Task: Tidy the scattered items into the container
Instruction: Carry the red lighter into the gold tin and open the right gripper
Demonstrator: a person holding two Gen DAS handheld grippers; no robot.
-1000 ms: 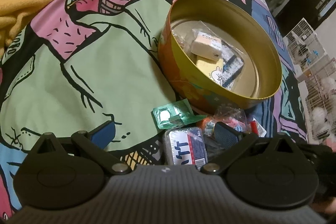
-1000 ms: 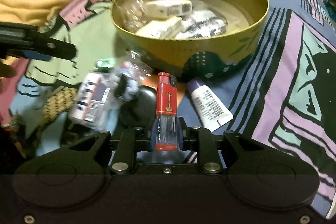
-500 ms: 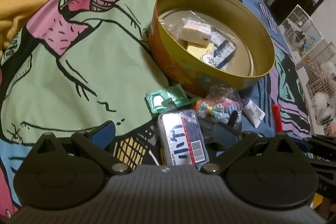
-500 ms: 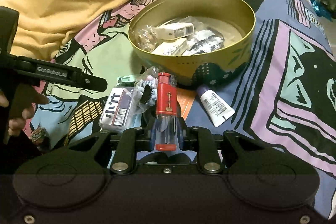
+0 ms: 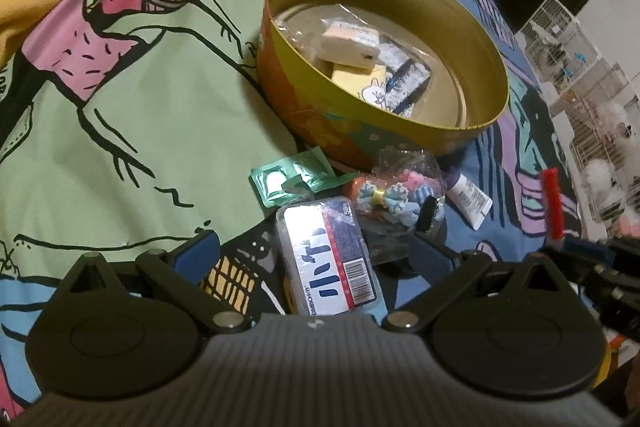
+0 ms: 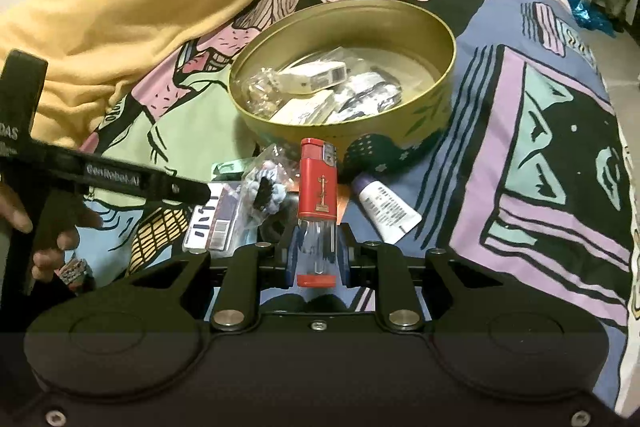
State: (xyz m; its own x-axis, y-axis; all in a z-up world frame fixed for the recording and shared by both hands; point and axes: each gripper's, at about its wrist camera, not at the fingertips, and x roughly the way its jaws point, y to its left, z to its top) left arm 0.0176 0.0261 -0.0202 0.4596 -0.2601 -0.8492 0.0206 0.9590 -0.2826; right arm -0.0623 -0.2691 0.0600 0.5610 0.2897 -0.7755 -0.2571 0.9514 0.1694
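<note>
A round gold tin (image 5: 472, 39) (image 6: 400, 119) sits on a printed bedspread and holds several small packets. My right gripper (image 6: 318, 251) is shut on a red lighter (image 6: 318, 187), held upright above the bed in front of the tin; the lighter also shows in the left wrist view (image 5: 551, 201). My left gripper (image 5: 316, 251) is open and straddles a white and red plastic case (image 5: 328, 259). Beside it lie a clear bag of hair bows (image 5: 400, 191), a green foil packet (image 5: 288, 181) and a small white tube (image 5: 470, 201) (image 6: 386, 207).
A yellow blanket (image 6: 140, 7) is heaped at the back left. The bedspread (image 6: 560, 147) runs to the bed's right edge. Wire cages (image 5: 580, 75) and shelves stand beyond the bed. The left gripper's body and the hand holding it (image 6: 60, 187) show at left.
My right gripper has lifted the lighter up and back from the bed. My left gripper has drawn back slightly, so the plastic case now lies fully between its fingers.
</note>
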